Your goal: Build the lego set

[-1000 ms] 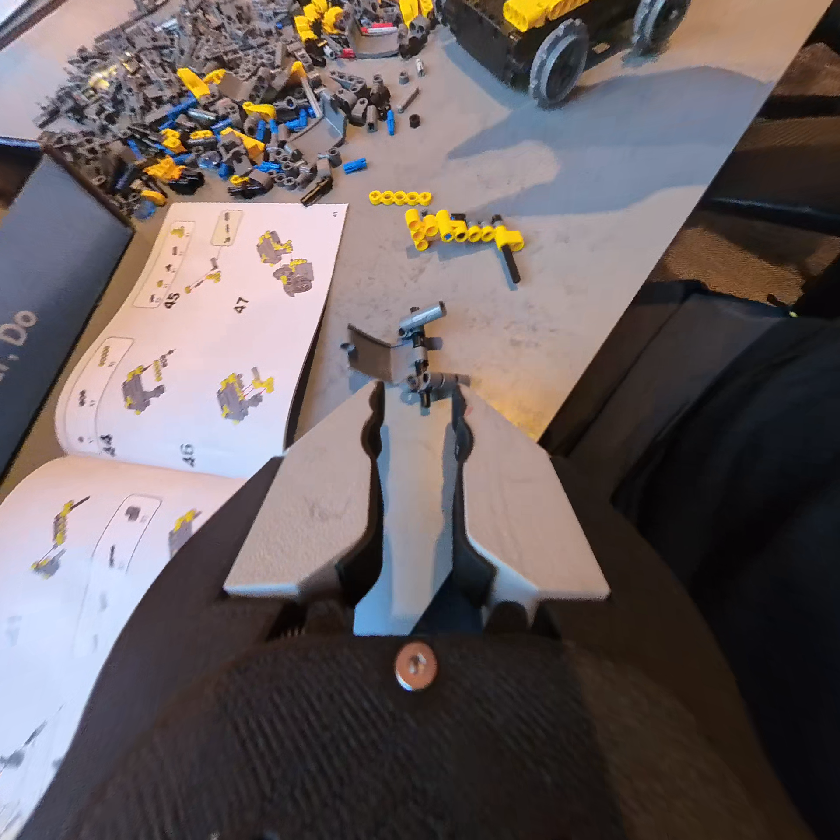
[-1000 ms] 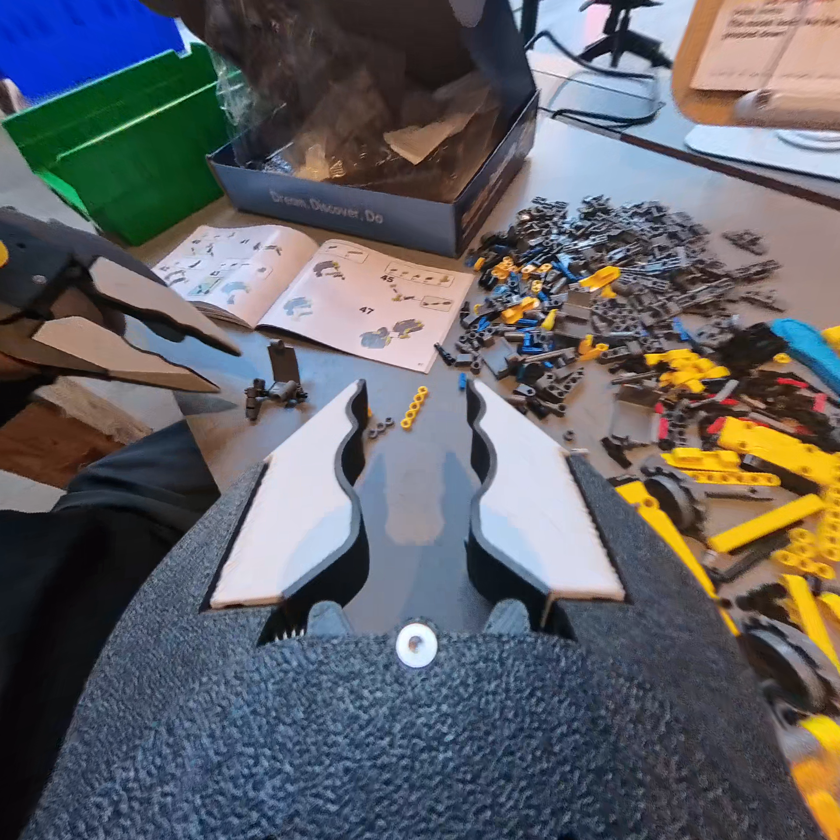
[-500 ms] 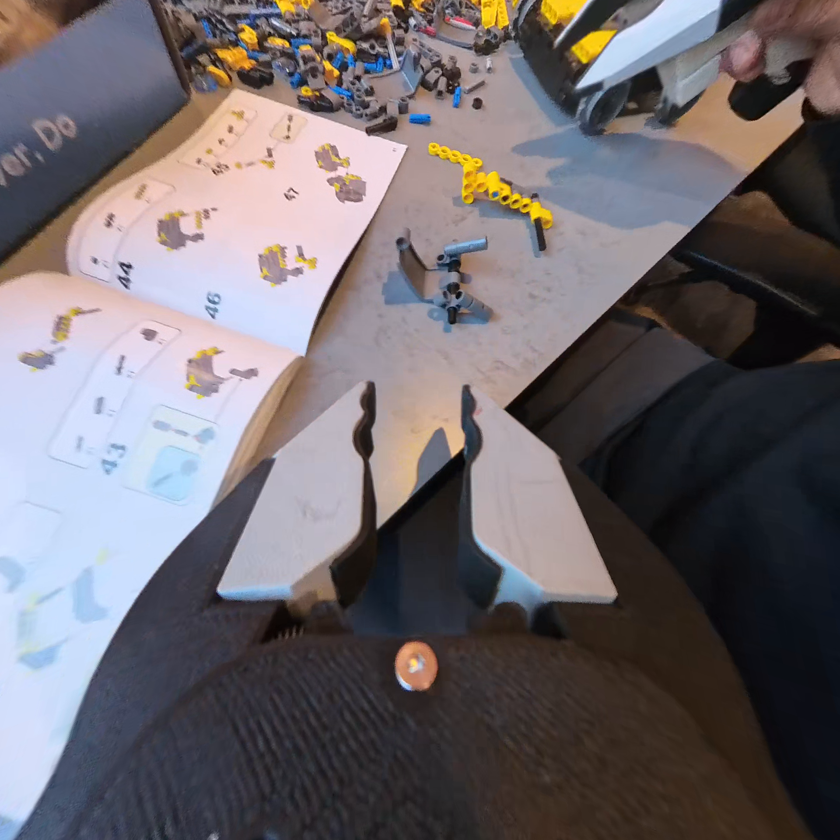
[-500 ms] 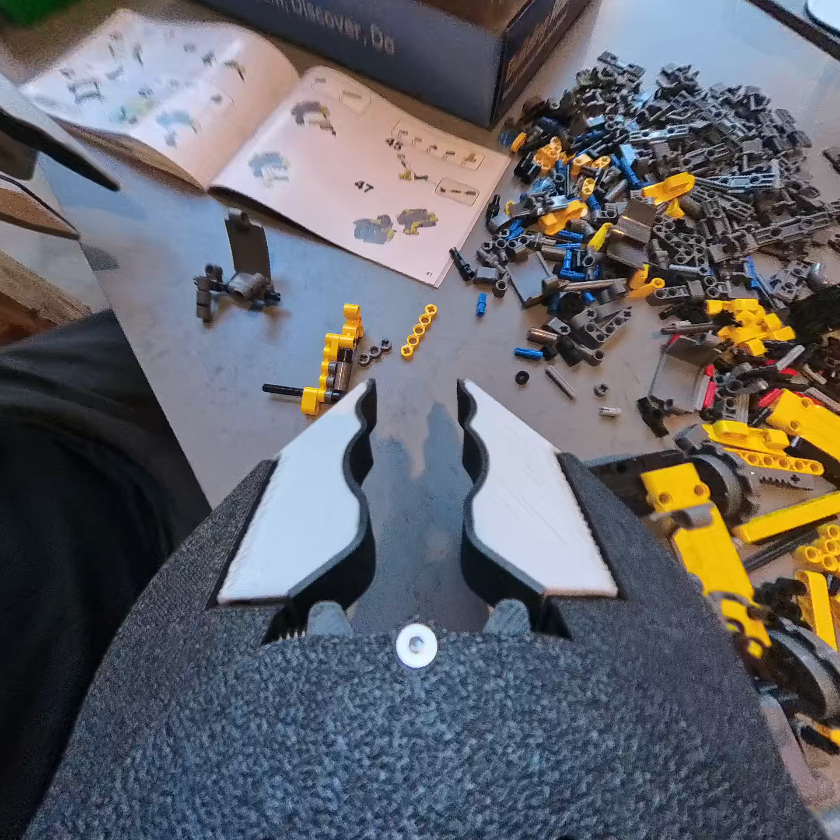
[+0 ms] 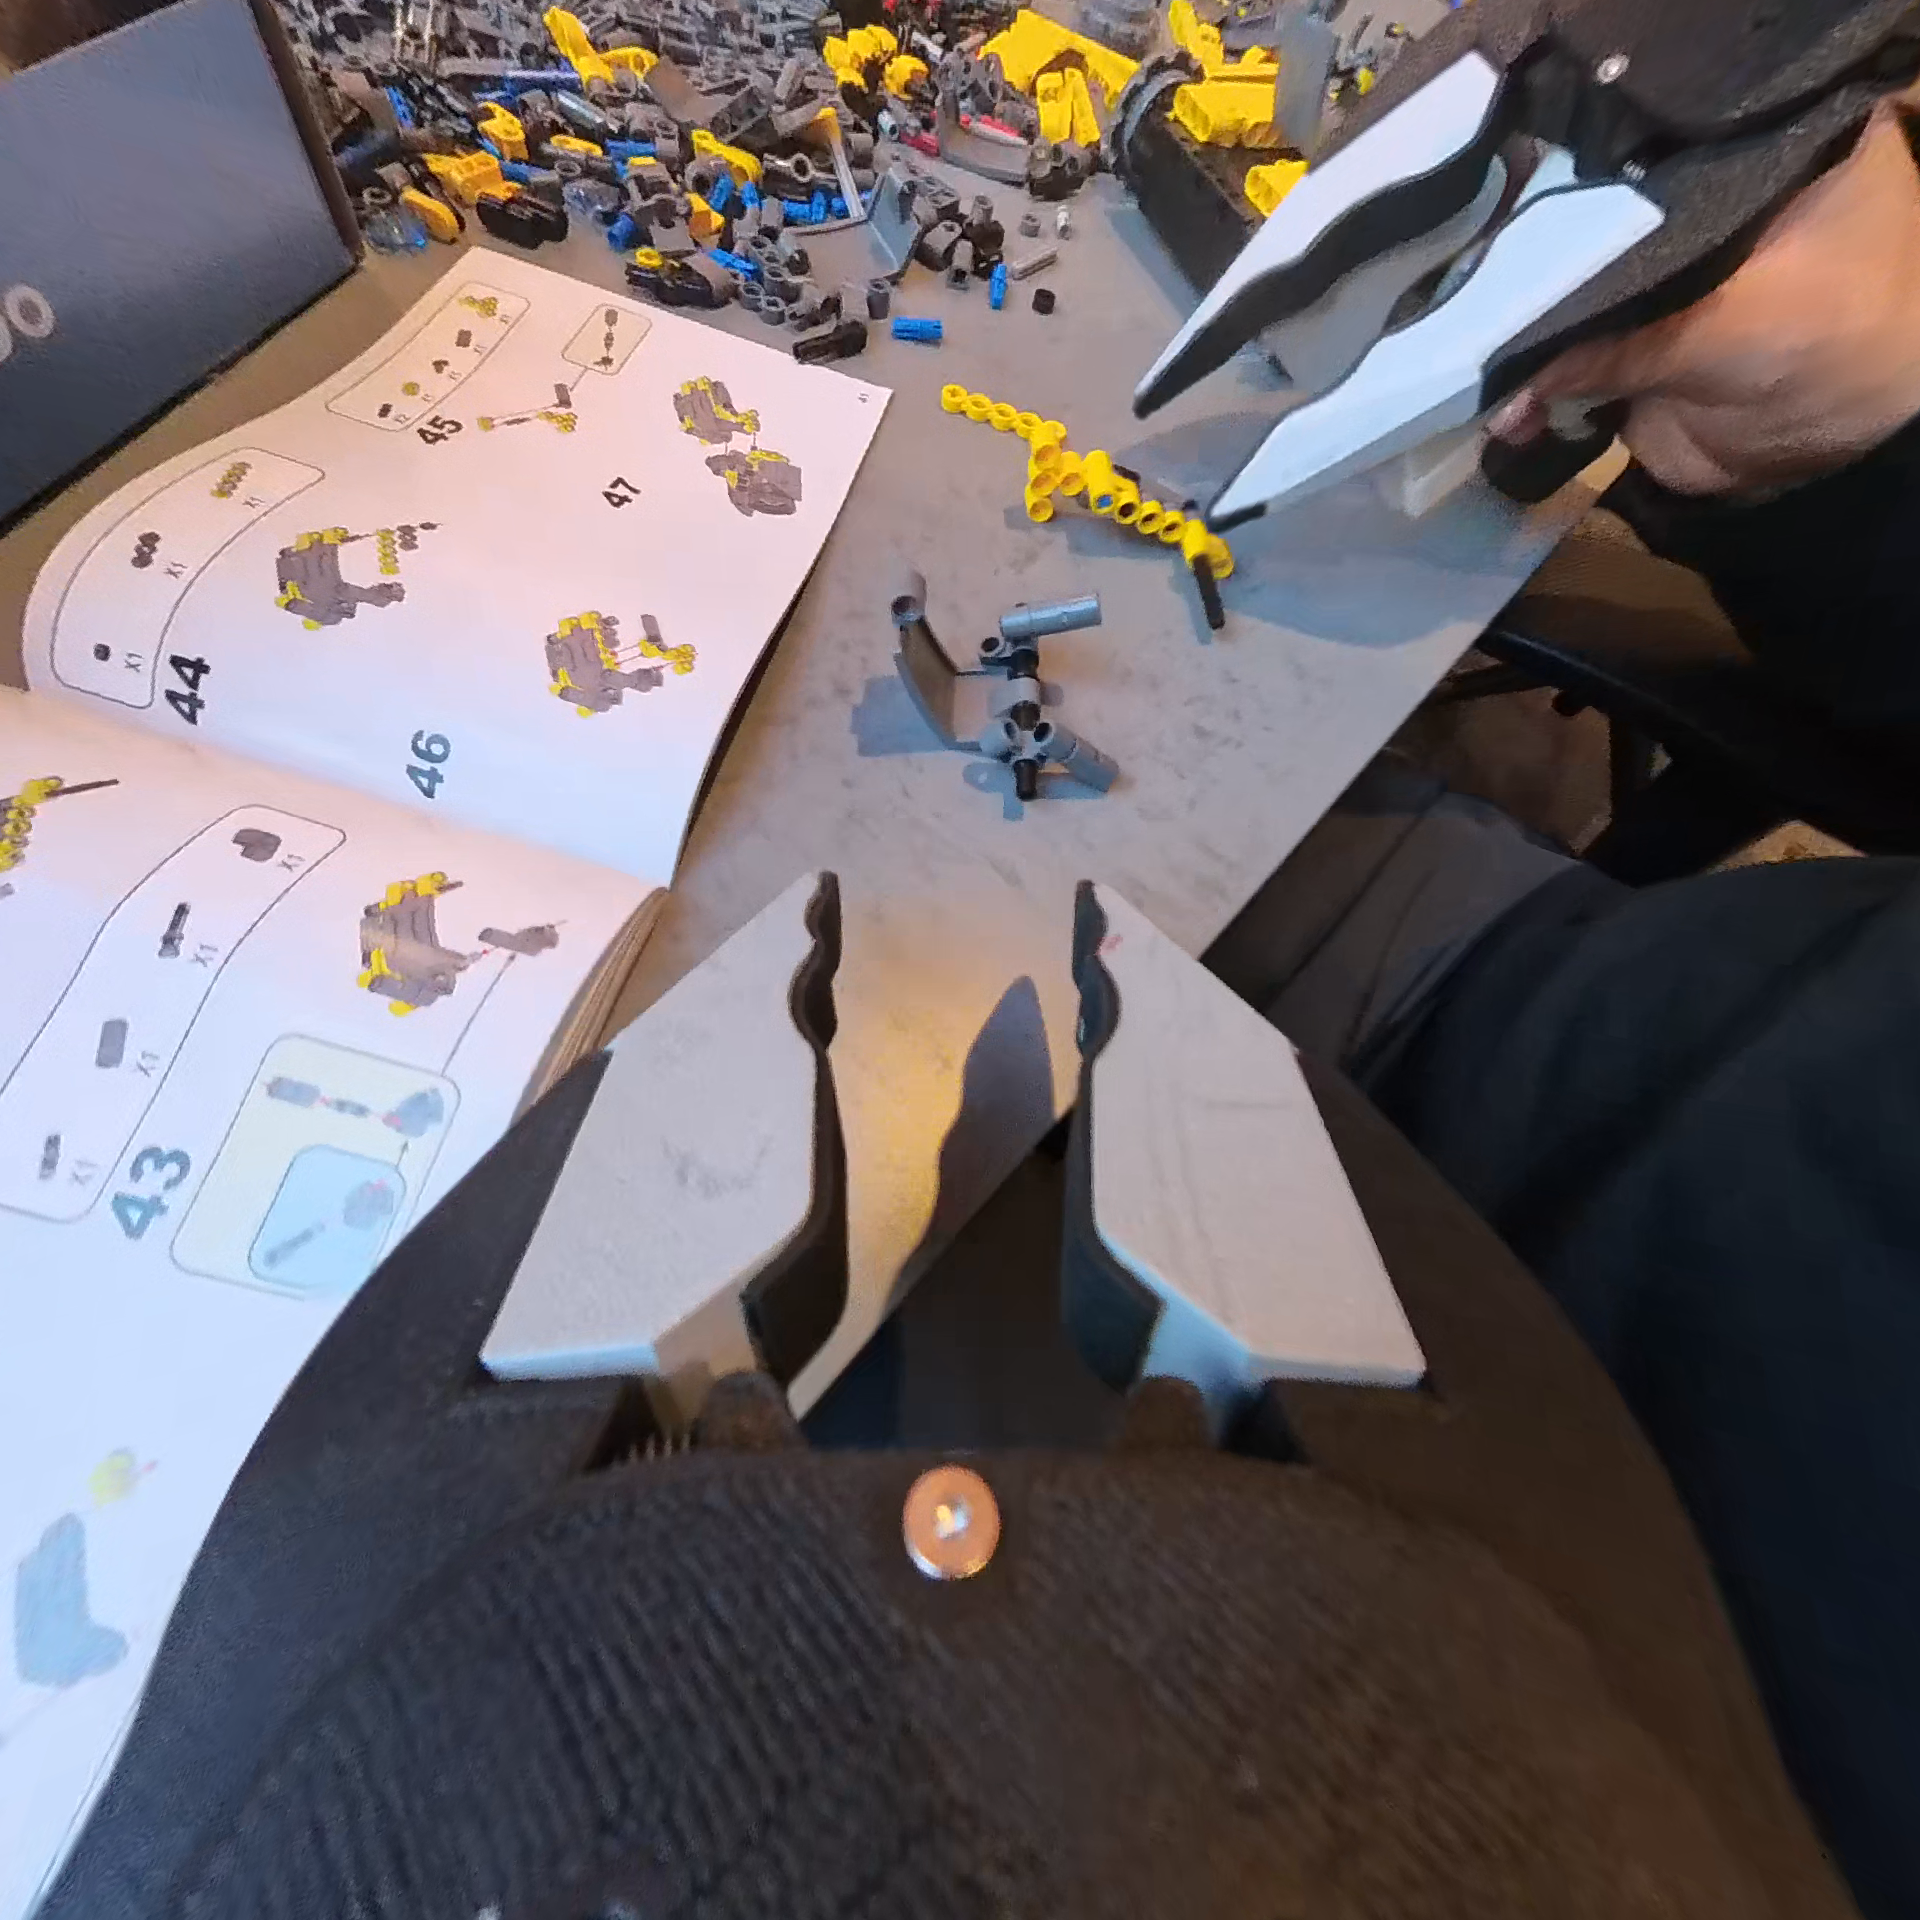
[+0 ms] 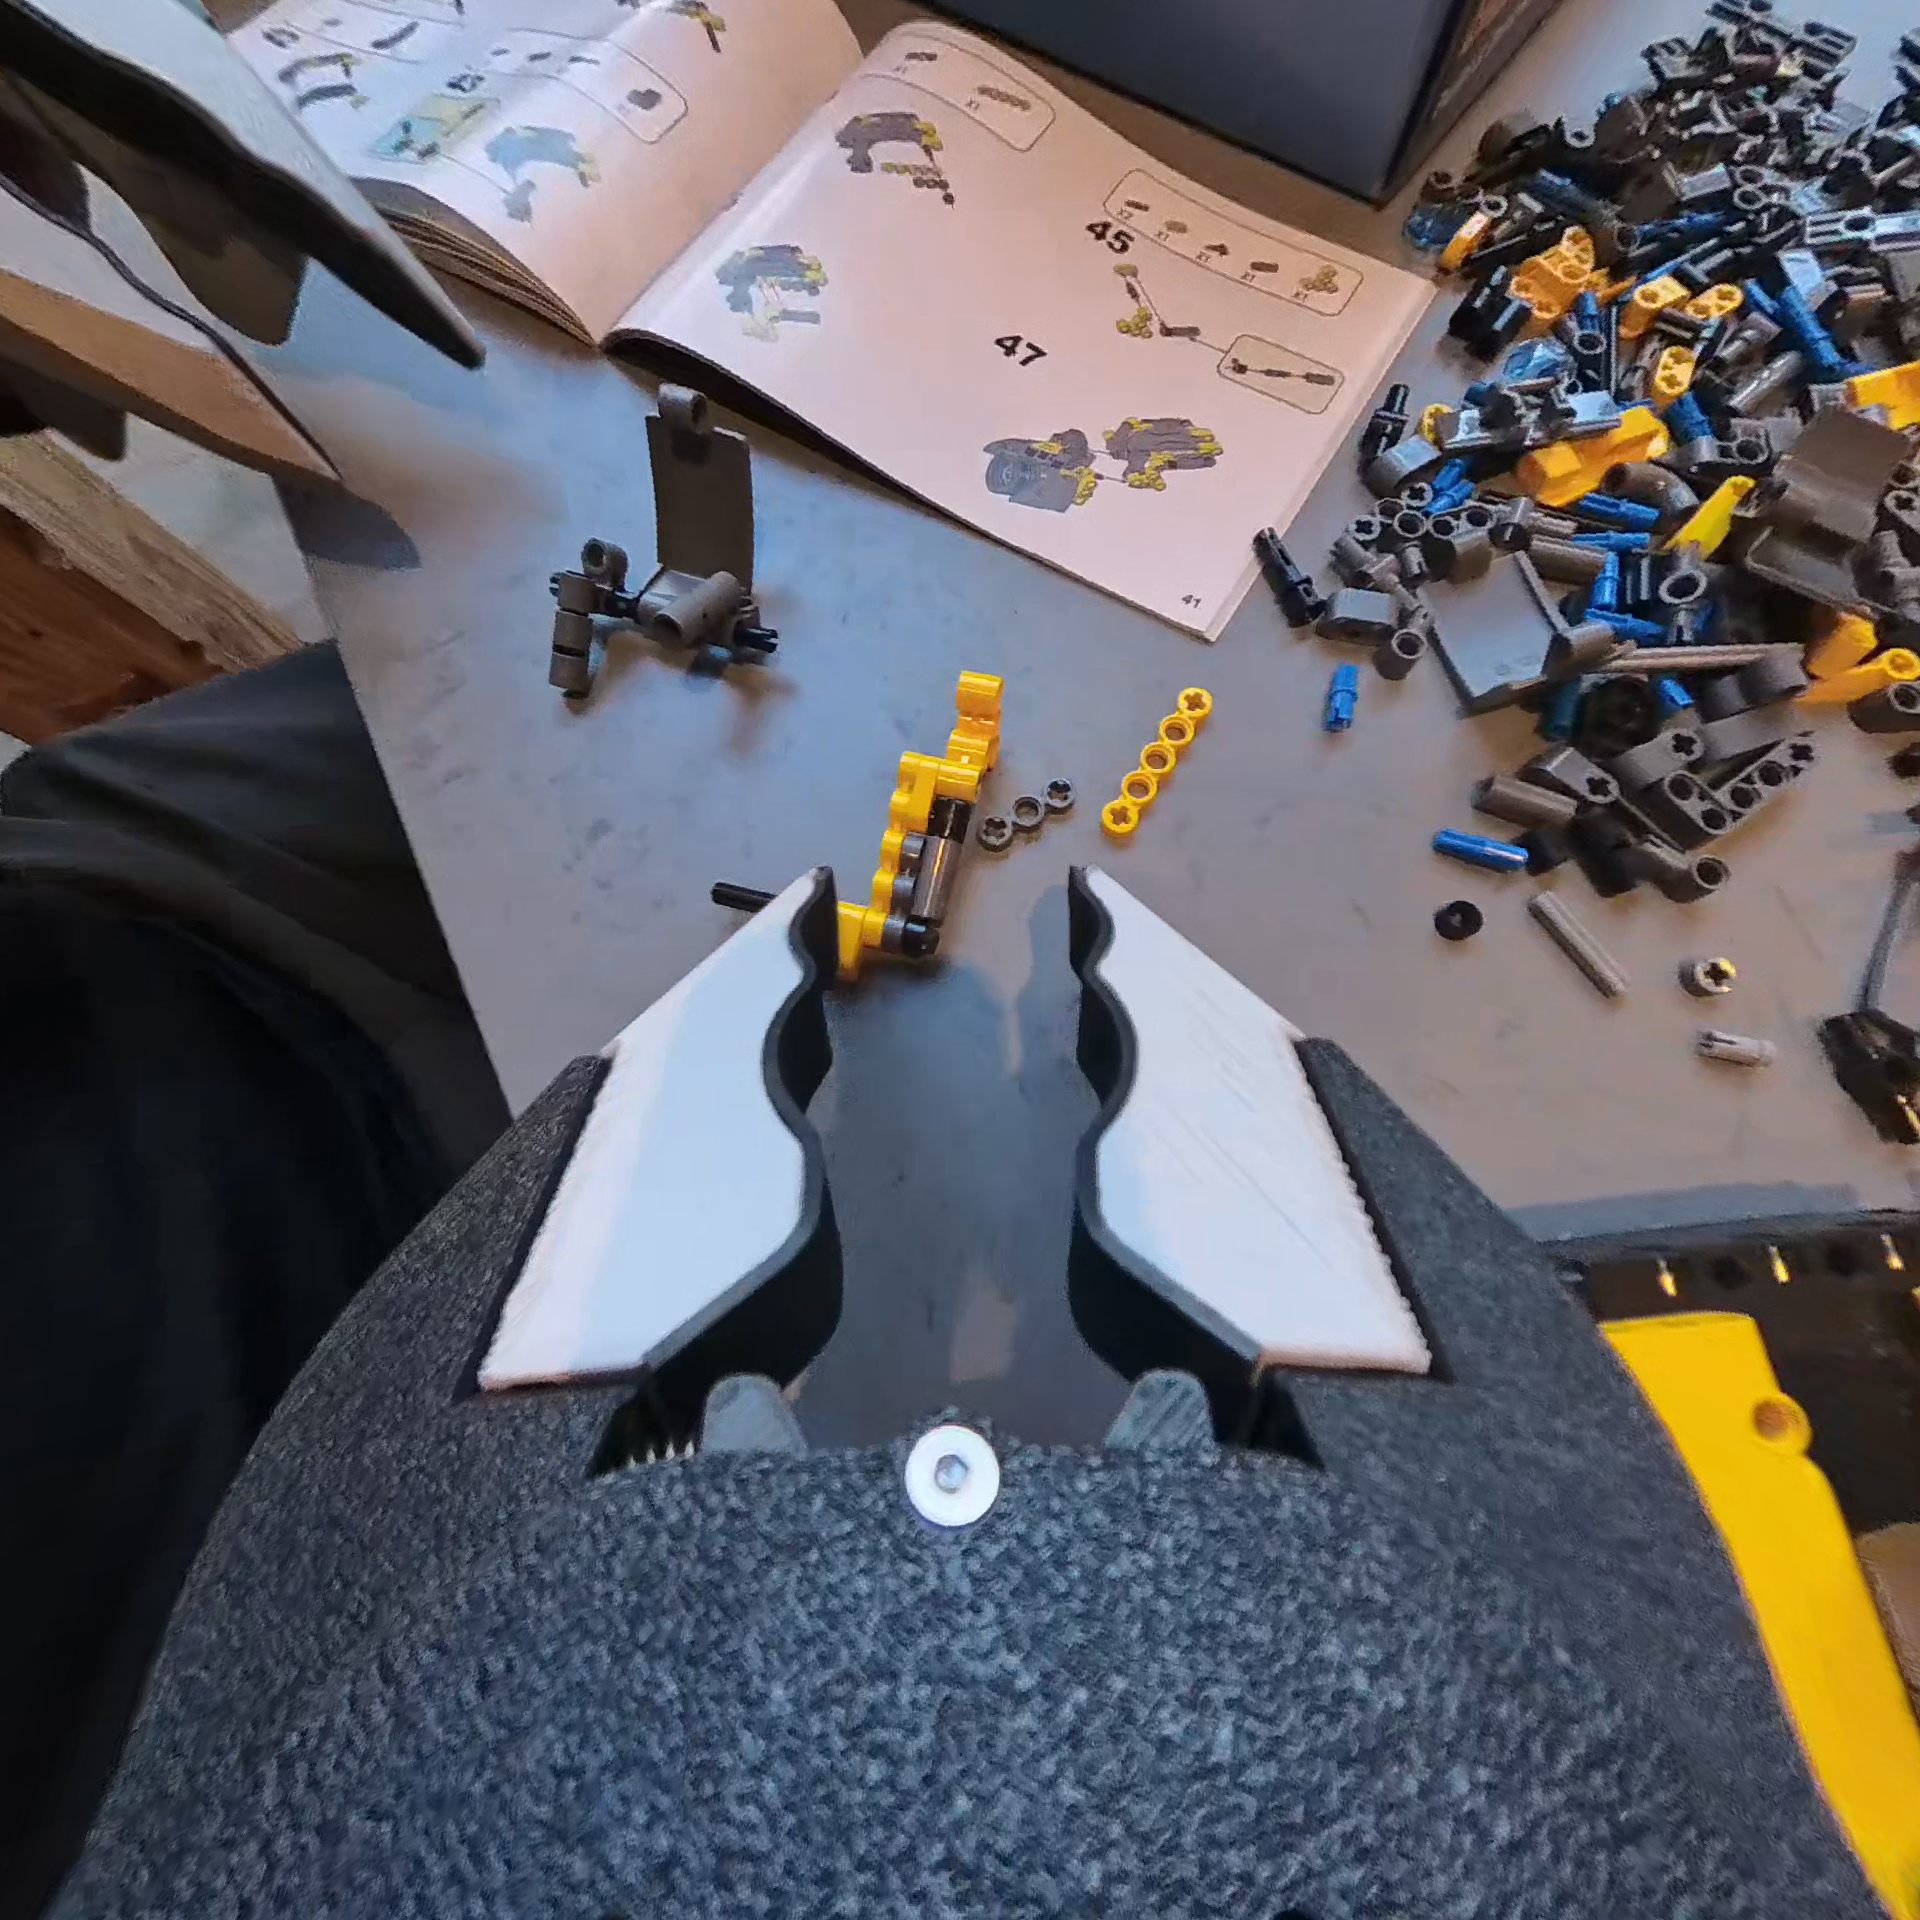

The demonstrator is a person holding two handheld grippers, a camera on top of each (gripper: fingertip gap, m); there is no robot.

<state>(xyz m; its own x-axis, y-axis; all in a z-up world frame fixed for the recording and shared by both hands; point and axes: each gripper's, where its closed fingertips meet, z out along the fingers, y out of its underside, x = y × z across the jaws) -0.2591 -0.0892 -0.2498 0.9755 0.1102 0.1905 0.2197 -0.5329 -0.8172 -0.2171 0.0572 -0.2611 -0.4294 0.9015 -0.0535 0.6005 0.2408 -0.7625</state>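
My left gripper [image 5: 954, 904] is open and empty, held over the table's near edge, a short way back from a small grey assembly [image 5: 997, 696] with a curved panel. My right gripper [image 6: 951, 894] is open just above the table. Its left fingertip [image 6: 810, 914] is at the end of a yellow assembly with a black axle [image 6: 925, 821]. The grey assembly [image 6: 675, 582] lies farther left. The right gripper also shows in the left wrist view [image 5: 1179, 457], held by a hand, its tips by the yellow assembly [image 5: 1101, 494].
An open instruction booklet [image 5: 416, 644] lies left of the assemblies. A big pile of grey, blue and yellow parts [image 6: 1662, 468] is to the right, a dark blue box [image 5: 125, 229] behind. A thin yellow beam [image 6: 1153, 764] and a yellow vehicle [image 6: 1766, 1507] are close. Dark clothing borders the table edge.
My left gripper has drawn back from the grey assembly, which stays on the table. My right gripper has come down and forward to the yellow assembly. Both stay open.
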